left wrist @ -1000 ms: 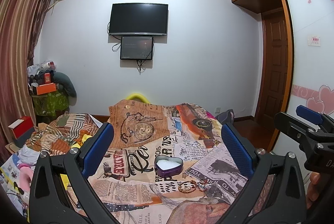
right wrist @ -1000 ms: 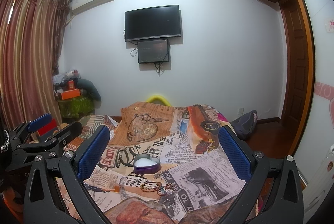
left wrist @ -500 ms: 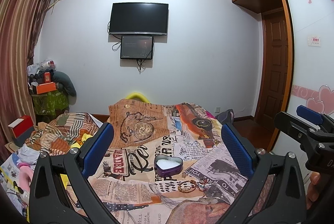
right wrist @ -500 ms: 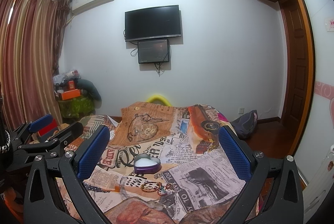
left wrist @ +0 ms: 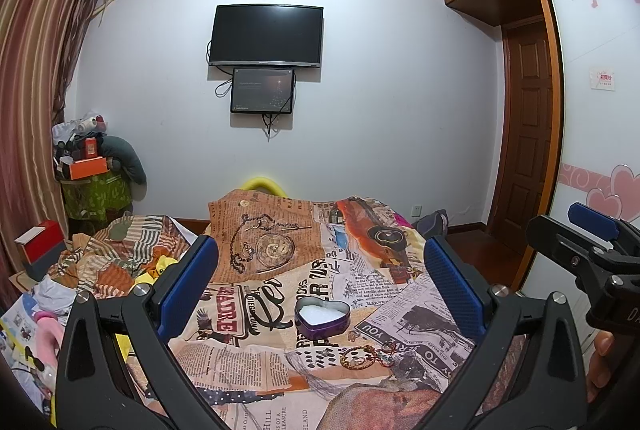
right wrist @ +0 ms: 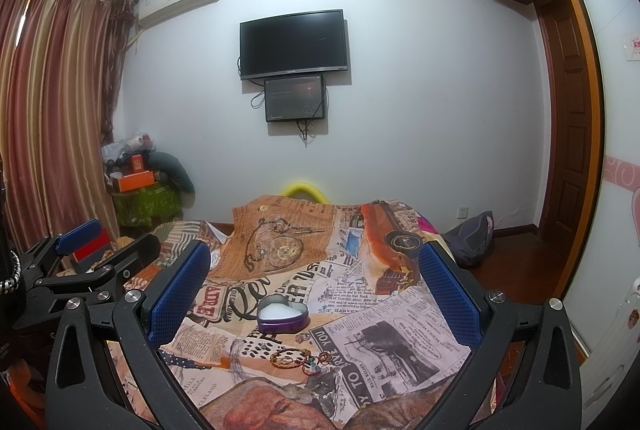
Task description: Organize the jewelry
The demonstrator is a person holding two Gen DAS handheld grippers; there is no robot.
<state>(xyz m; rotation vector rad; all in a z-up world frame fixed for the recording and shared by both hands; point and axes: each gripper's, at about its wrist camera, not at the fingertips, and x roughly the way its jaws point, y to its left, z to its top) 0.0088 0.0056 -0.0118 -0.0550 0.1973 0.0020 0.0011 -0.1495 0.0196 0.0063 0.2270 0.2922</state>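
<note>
Left tongs [left wrist: 320, 274] were spread wide, blue pads far apart, nothing between them and touching nothing. Right tongs [right wrist: 316, 280] were the same: wide, gripping nothing, clear of the bed.

Landmark: heart-shaped purple tin [left wrist: 322, 317], lid off, white lining visible, sitting on the newspaper-print bedspread [left wrist: 256, 346]. In both wrist views the tin sat between the two pads, further out than the tips, on the cover below them.

Jewelry: a beaded bracelet [left wrist: 357, 355] lay flat on the bedspread just on the near side of the tin, slightly to its right, not touching it. A small cluster of rings or charms [left wrist: 386, 353] lay right beside the bracelet, on its right; too small to tell piece by piece. One tiny item [right wrist: 303, 337] lay between tin and bracelet in the right wrist view; could not identify it.

Right tongs also showed at the right edge of the left wrist view, well to the right of the tin. Wall TV [left wrist: 267, 35] hung far behind the tin.
</note>
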